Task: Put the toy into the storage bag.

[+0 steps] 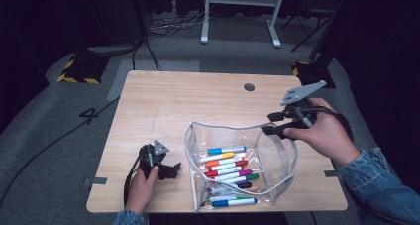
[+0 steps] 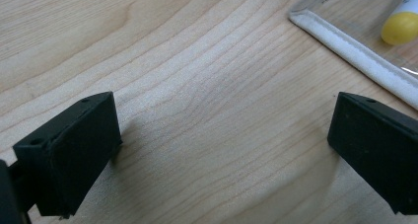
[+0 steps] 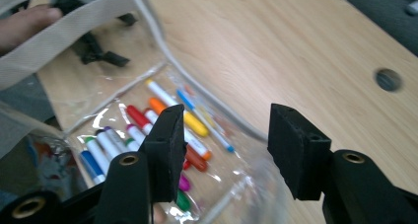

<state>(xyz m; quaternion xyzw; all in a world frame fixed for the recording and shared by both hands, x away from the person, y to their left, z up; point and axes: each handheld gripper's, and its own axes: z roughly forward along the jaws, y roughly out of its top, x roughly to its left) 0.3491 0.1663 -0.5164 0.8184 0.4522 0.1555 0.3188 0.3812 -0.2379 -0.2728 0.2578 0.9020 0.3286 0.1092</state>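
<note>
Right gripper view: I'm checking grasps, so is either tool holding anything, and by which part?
Nothing is held. The right tool stands open above the clear pouch of markers; the left tool stands open over bare table.

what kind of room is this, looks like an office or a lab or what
Probably a lab or recording studio rather than an office: dark curtains all round, cables running loose over grey carpet, and hazard tape on the floor. A small wooden table holds a clear pouch of markers.

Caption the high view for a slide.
Open clear pouch of markers on a wooden table, left gripper resting beside it, right gripper open above its rim.
</note>
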